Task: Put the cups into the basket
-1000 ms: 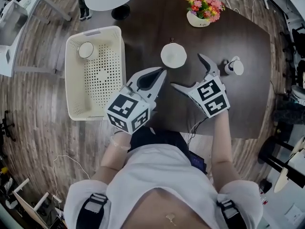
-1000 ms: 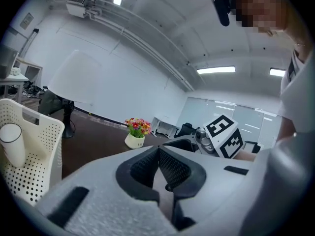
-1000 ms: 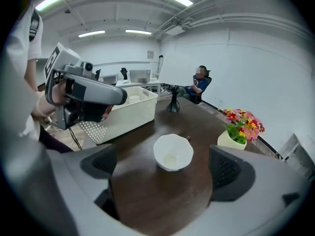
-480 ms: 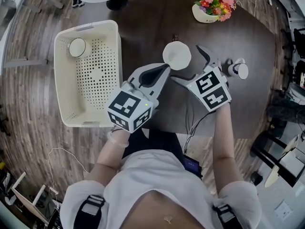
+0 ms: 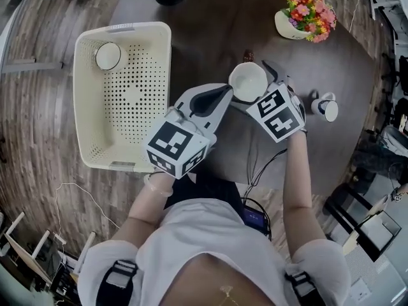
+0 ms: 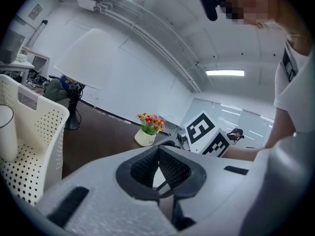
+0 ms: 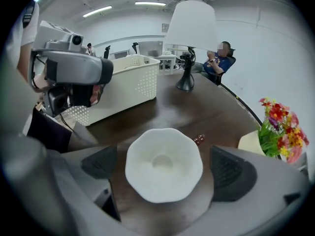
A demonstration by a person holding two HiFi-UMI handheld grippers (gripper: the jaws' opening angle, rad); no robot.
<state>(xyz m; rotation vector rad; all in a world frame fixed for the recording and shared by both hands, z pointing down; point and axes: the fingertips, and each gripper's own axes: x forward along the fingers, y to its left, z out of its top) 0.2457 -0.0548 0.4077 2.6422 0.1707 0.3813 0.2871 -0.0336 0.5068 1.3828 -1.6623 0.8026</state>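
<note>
basket (image 5: 131, 101) left on table (image 5: 210, 18) | cup (image 5: 108, 55) in its far-left corner | second cup (image 5: 248, 81) mid-table | third cup (image 5: 326, 106) right of it

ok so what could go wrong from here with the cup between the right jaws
1. The white cup stands between the right gripper's open jaws, touching neither. Its flared, wavy wall may slip or tip as they close.
2. The left gripper, jaws shut, sits close beside that cup, between it and the basket. It could knock the cup or block the carry.
3. A small cup already sits in the basket's corner, so a careless drop might hit it.
</note>
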